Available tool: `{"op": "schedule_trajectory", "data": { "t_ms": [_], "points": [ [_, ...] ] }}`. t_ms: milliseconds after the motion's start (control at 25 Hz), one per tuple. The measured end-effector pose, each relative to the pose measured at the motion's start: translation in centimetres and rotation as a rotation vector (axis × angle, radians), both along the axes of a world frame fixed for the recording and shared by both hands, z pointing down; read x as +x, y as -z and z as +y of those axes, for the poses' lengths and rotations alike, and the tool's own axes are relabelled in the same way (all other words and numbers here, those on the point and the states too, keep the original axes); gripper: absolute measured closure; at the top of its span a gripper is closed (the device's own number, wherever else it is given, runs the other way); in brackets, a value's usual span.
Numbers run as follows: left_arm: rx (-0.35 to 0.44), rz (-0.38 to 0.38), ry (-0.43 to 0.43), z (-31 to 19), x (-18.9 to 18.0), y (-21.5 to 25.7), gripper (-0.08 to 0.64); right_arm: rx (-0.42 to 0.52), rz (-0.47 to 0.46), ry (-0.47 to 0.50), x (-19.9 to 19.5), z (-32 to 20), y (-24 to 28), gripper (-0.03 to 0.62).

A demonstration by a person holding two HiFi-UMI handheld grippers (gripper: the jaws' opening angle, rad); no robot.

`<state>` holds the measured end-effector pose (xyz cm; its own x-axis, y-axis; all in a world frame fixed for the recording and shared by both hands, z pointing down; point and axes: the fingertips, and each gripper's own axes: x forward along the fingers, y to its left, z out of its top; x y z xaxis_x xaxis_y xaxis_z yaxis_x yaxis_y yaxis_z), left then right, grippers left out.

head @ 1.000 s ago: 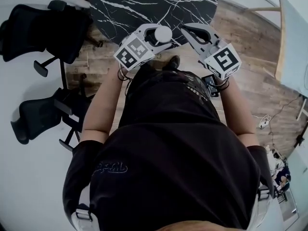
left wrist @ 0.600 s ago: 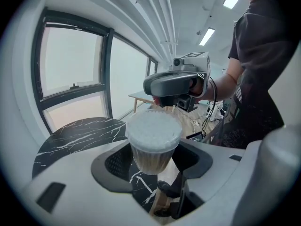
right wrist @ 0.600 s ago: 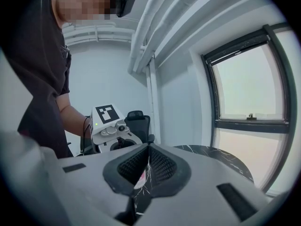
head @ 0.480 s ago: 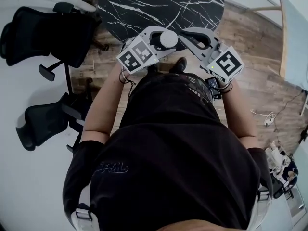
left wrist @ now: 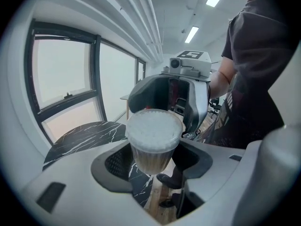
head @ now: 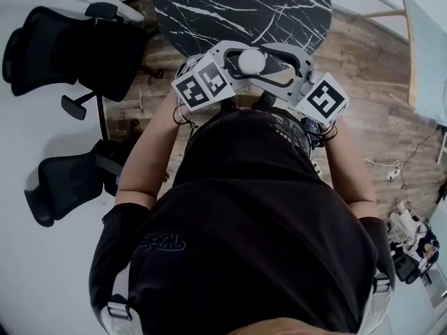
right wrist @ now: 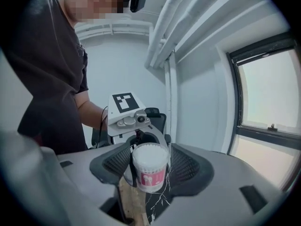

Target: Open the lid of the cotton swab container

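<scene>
- Left tool (left wrist: 151, 166) pinches the cotton swab container (left wrist: 153, 147) upright, with its lid (left wrist: 153, 128) uppermost.
- Right tool (right wrist: 150, 171), jaws just opened wide, faces it — container in line between them, untouched.

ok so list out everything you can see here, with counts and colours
cotton swab container: one, clear with white swabs, held up near the table's edge
table: one, round black marble with white veins, ahead of the person
office chairs: two, black, left of the person
floor: one, brown wood, below
windows: several panes, dark frames, wall beyond the table
person: one, black shirt, centre
left gripper: one, grey, fingers closed on the container's base
right gripper: one, grey, fingers have just been opening, container between them, not gripped
</scene>
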<state>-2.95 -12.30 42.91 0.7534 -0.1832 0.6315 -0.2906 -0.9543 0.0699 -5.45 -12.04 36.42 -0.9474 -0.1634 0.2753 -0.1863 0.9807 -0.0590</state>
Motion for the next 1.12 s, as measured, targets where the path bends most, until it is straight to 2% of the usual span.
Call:
{"op": "schedule_trajectory", "data": {
  "t_ms": [320, 640, 840, 1120],
  "points": [
    [0.018, -0.030, -0.076, 3.9, -2.6, 1.2, 0.291, 0.066, 0.011, 0.009, -3.7, 3.7, 0.3, 0.314],
    [0.043, -0.041, -0.115, 6.5, -3.9, 1.2, 0.296, 0.133, 0.008, 0.029, -5.2, 6.4, 0.5, 0.325],
    [0.049, -0.042, -0.124, 7.5, -4.4, 1.5, 0.299, 0.134, 0.003, 0.023, -5.6, 7.4, 0.8, 0.328],
    [0.048, -0.021, -0.131, 7.9, -3.9, 2.0, 0.301, 0.057, -0.011, 0.000, -5.1, 7.6, 1.3, 0.330]
  ]
}}
